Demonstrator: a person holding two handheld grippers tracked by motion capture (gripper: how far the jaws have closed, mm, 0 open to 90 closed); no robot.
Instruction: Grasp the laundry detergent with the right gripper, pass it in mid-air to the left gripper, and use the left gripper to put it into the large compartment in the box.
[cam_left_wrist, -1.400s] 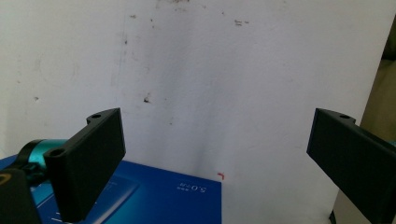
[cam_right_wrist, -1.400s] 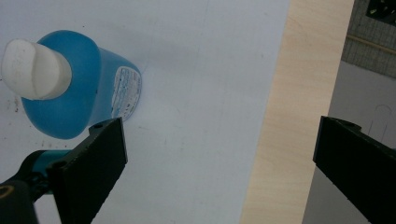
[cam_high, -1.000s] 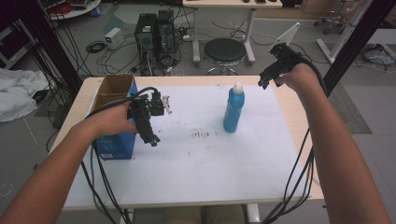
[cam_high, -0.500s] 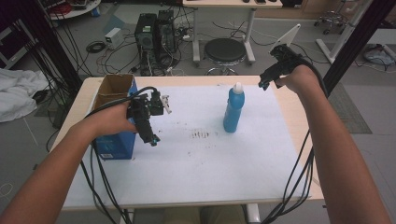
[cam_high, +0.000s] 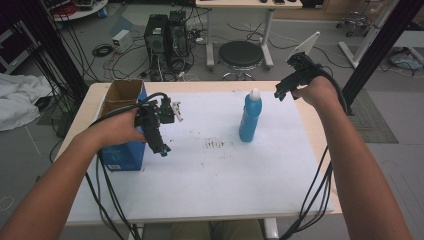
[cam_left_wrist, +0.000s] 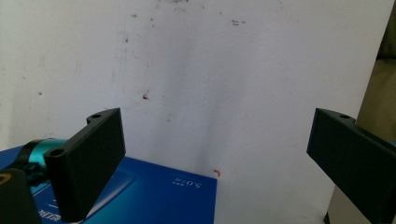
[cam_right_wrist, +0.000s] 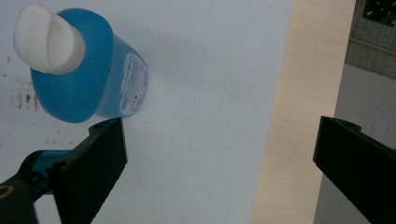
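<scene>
We hold the right gripper (cam_high: 283, 92) raised, jaws spread and empty, just behind the upright blue bottle (cam_high: 249, 116) on the white sheet (cam_high: 225, 175), seemingly poised to descend on it, while the left gripper (cam_high: 159, 145), jaws equally wide, hovers beside the open blue box (cam_high: 121, 150).
</scene>
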